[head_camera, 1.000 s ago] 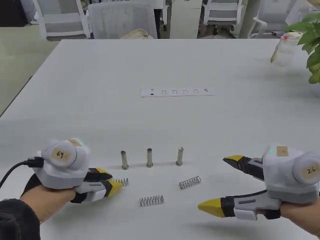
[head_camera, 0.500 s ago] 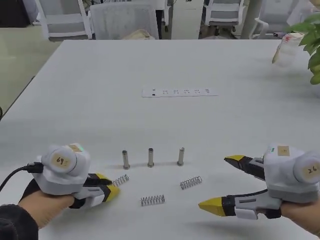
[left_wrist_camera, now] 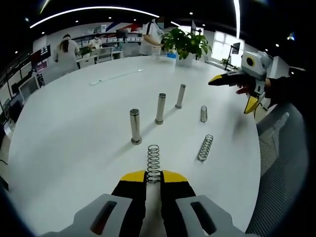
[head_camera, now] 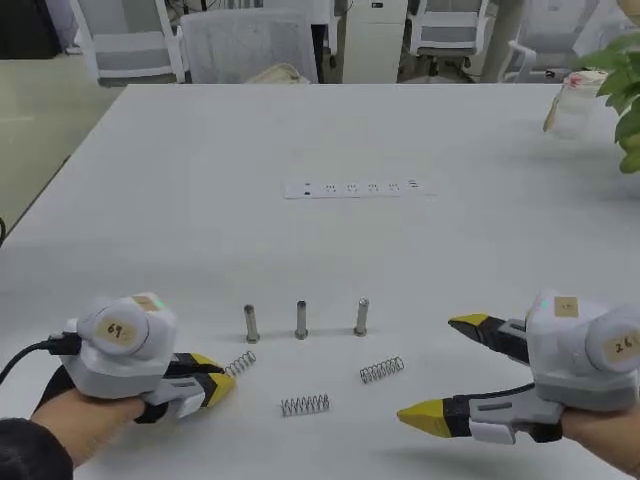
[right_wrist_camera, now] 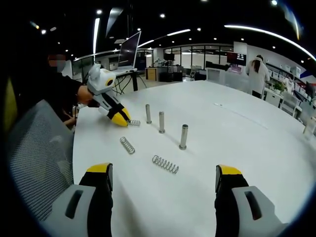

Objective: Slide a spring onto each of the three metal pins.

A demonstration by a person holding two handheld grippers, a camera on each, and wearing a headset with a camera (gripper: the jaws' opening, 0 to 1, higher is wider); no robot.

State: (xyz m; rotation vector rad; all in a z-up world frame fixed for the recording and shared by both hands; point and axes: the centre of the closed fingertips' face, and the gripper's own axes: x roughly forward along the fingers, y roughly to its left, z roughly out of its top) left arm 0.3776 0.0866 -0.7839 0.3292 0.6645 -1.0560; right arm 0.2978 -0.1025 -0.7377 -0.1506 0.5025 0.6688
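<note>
Three upright metal pins stand in a row on the white table: left pin point(head_camera: 251, 323) point(left_wrist_camera: 135, 127), middle pin point(head_camera: 301, 319) point(left_wrist_camera: 160, 108), right pin point(head_camera: 361, 316) point(left_wrist_camera: 181, 96). My left gripper point(head_camera: 220, 383) point(left_wrist_camera: 153, 176) is shut on the near end of a spring point(head_camera: 240, 364) point(left_wrist_camera: 153, 158), which points toward the left pin and stops just short of it. Two more springs lie loose in front of the pins, one point(head_camera: 304, 404) point(left_wrist_camera: 205, 147) in the middle and one point(head_camera: 381, 369) point(left_wrist_camera: 203, 113) to the right. My right gripper point(head_camera: 445, 370) point(right_wrist_camera: 163, 173) is open and holds nothing, right of the springs.
A white power strip point(head_camera: 356, 187) lies flat at mid-table, well beyond the pins. A plant point(head_camera: 625, 90) and a clear bottle point(head_camera: 568, 100) stand at the far right corner. Office chairs point(head_camera: 245, 45) line the far edge. Bare tabletop point(head_camera: 150, 200) surrounds the work.
My left gripper has drawn back a little toward me with the spring, which now angles up toward the left pin instead of lying level. The right gripper has stayed put.
</note>
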